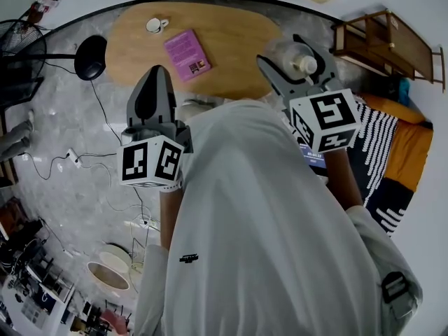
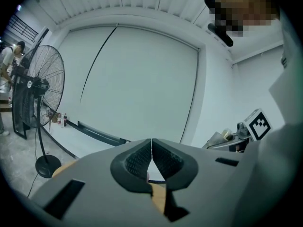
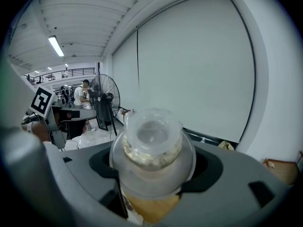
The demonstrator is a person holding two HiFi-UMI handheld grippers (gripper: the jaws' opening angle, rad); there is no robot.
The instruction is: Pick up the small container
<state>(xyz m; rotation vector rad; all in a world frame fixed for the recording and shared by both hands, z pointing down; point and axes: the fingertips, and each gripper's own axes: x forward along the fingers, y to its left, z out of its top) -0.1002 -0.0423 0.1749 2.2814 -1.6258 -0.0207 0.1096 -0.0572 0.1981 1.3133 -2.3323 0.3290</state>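
Observation:
The small container [image 1: 305,64] is a clear round jar with a pale lid and light, grainy contents. My right gripper [image 1: 297,54] is shut on it and holds it raised above the near edge of the wooden table. In the right gripper view the jar [image 3: 152,141] fills the space between the fingers of the right gripper [image 3: 154,170], lid pointing away from the camera. My left gripper [image 1: 155,74] is held up at the left, shut, with nothing in it. The left gripper view shows the ribbed pads of the left gripper [image 2: 151,150] pressed together.
An oval wooden table [image 1: 231,40] carries a purple book [image 1: 187,54] and a white cup [image 1: 155,25]. A standing fan [image 2: 40,98] has its base [image 1: 91,56] left of the table. Cables [image 1: 84,163] run over the floor. At the right are a wooden rack [image 1: 381,40] and an orange cushion [image 1: 402,149].

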